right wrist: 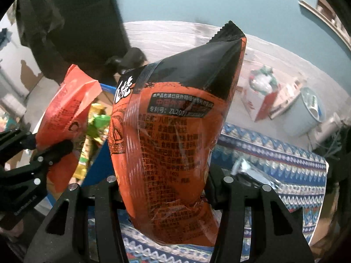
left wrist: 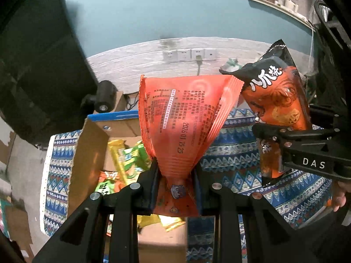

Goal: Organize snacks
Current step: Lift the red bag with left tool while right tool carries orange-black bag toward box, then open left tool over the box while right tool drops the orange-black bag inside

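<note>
- Above the patterned cloth [left wrist: 237,135], the left gripper [left wrist: 175,188] pinches the lower end of a red snack packet [left wrist: 184,118]; its fingers are closed tight on the crumpled foil, and the packet fans upward from them.
- Beside it, the right gripper [right wrist: 162,188] clamps an orange-and-black snack bag [right wrist: 175,144] between its fingers, the bag's black top standing upright above them.
- From the left wrist view, that bag [left wrist: 278,100] hangs just to the right of the red packet, apart from it.
- Under the left gripper, an open cardboard box [left wrist: 87,149] sits on the cloth near its left edge, holding green and yellow snack packets [left wrist: 129,160].
- At the far edge of the cloth, a white skirting board carries a row of wall sockets [left wrist: 188,54].
- A person's fingertips [left wrist: 339,199] show at the right gripper's handle.
</note>
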`<state>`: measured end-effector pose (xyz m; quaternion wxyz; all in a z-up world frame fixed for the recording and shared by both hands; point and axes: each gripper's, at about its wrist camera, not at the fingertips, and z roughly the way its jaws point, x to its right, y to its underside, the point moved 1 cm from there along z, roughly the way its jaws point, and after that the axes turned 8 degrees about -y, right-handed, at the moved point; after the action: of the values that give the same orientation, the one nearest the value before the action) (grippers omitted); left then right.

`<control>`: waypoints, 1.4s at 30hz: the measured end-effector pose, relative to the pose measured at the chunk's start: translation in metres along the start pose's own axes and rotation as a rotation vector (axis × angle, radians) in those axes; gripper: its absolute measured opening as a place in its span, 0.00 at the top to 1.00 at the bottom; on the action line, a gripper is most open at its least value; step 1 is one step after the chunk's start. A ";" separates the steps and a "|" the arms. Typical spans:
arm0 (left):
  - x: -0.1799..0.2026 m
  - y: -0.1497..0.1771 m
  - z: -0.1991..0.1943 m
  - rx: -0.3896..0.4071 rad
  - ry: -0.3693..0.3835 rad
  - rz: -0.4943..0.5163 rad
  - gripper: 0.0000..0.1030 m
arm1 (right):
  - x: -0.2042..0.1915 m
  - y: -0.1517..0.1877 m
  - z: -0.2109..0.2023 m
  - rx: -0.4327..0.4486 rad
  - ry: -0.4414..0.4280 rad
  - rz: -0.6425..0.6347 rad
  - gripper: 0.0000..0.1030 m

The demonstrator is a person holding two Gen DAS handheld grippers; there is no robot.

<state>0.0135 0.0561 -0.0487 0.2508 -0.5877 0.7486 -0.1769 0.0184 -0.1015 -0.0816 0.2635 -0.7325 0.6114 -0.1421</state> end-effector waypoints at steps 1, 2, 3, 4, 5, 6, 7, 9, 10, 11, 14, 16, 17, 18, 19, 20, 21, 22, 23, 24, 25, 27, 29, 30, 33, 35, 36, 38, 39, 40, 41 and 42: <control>-0.007 0.002 0.001 -0.001 -0.007 -0.010 0.74 | -0.005 -0.003 0.003 -0.002 -0.005 -0.006 0.51; -0.013 0.003 0.003 -0.004 -0.013 -0.018 0.74 | -0.010 -0.004 0.005 -0.005 -0.010 -0.012 0.51; -0.017 0.005 0.004 -0.007 -0.016 -0.025 0.74 | -0.014 -0.007 0.009 -0.008 -0.015 -0.017 0.51; -0.023 0.006 0.006 -0.012 -0.020 -0.035 0.74 | -0.018 -0.010 0.014 -0.013 -0.021 -0.023 0.51; -0.031 0.008 0.009 -0.020 -0.025 -0.048 0.74 | -0.024 -0.013 0.018 -0.018 -0.027 -0.030 0.51; -0.037 0.010 0.011 -0.026 -0.030 -0.060 0.74 | -0.028 -0.013 0.021 -0.022 -0.030 -0.035 0.51; -0.042 0.012 0.013 -0.032 -0.032 -0.070 0.74 | -0.034 -0.015 0.024 -0.026 -0.034 -0.041 0.51; -0.055 0.015 0.018 -0.046 -0.037 -0.093 0.74 | -0.043 -0.019 0.030 -0.033 -0.042 -0.049 0.51; -0.060 0.017 0.020 -0.051 -0.042 -0.104 0.74 | -0.047 -0.021 0.033 -0.035 -0.046 -0.053 0.51; -0.068 0.020 0.022 -0.057 -0.048 -0.117 0.74 | -0.051 -0.022 0.036 -0.037 -0.050 -0.055 0.51; -0.083 0.026 0.028 -0.074 -0.060 -0.142 0.73 | -0.063 -0.028 0.044 -0.042 -0.061 -0.067 0.51; -0.093 0.032 0.033 -0.086 -0.064 -0.160 0.73 | -0.071 -0.031 0.049 -0.048 -0.070 -0.073 0.51; -0.097 0.034 0.037 -0.096 -0.070 -0.168 0.73 | -0.074 -0.032 0.051 -0.051 -0.075 -0.074 0.51; -0.101 0.037 0.039 -0.103 -0.074 -0.173 0.73 | -0.077 -0.034 0.055 -0.056 -0.084 -0.073 0.51; -0.104 0.039 0.042 -0.113 -0.078 -0.179 0.73 | -0.079 -0.035 0.058 -0.061 -0.090 -0.073 0.51; -0.109 0.043 0.046 -0.126 -0.082 -0.190 0.73 | -0.081 -0.036 0.060 -0.066 -0.096 -0.073 0.51; -0.112 0.045 0.049 -0.134 -0.083 -0.197 0.73 | -0.085 -0.036 0.064 -0.072 -0.103 -0.072 0.51; -0.116 0.048 0.051 -0.145 -0.082 -0.207 0.73 | -0.086 -0.036 0.066 -0.077 -0.108 -0.070 0.51; -0.120 0.052 0.055 -0.160 -0.080 -0.217 0.73 | -0.089 -0.037 0.069 -0.081 -0.115 -0.067 0.51; -0.121 0.053 0.057 -0.168 -0.081 -0.220 0.73 | -0.092 -0.038 0.072 -0.086 -0.123 -0.065 0.51; -0.124 0.056 0.059 -0.178 -0.085 -0.225 0.72 | -0.094 -0.039 0.074 -0.088 -0.128 -0.064 0.51; -0.129 0.060 0.065 -0.202 -0.101 -0.236 0.72 | -0.101 -0.040 0.078 -0.093 -0.141 -0.064 0.51; -0.135 0.064 0.069 -0.226 -0.129 -0.251 0.68 | -0.108 -0.041 0.082 -0.100 -0.150 -0.067 0.51; -0.138 0.065 0.070 -0.230 -0.132 -0.260 0.67 | -0.111 -0.041 0.085 -0.106 -0.156 -0.069 0.51; -0.144 0.066 0.068 -0.237 -0.130 -0.292 0.47 | -0.119 -0.042 0.091 -0.117 -0.168 -0.071 0.51; -0.147 0.064 0.063 -0.222 -0.150 -0.300 0.38 | -0.123 -0.042 0.095 -0.124 -0.178 -0.069 0.51; -0.147 0.064 0.062 -0.221 -0.156 -0.300 0.36 | -0.125 -0.042 0.097 -0.131 -0.187 -0.068 0.51; -0.149 0.062 0.059 -0.215 -0.167 -0.299 0.33 | -0.128 -0.043 0.101 -0.140 -0.199 -0.065 0.51; -0.149 0.061 0.058 -0.212 -0.171 -0.299 0.33 | -0.130 -0.042 0.103 -0.146 -0.206 -0.063 0.51; -0.149 0.061 0.056 -0.211 -0.173 -0.299 0.32 | -0.132 -0.042 0.105 -0.149 -0.209 -0.062 0.51; -0.150 0.060 0.054 -0.209 -0.176 -0.300 0.32 | -0.134 -0.042 0.106 -0.152 -0.211 -0.062 0.51; -0.151 0.060 0.053 -0.207 -0.179 -0.301 0.32 | -0.136 -0.042 0.108 -0.156 -0.214 -0.062 0.51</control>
<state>0.0249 0.2182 -0.0999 0.2252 -0.7291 0.6411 -0.0816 0.0812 0.0581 -0.1315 0.2648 -0.7802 0.5663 -0.0234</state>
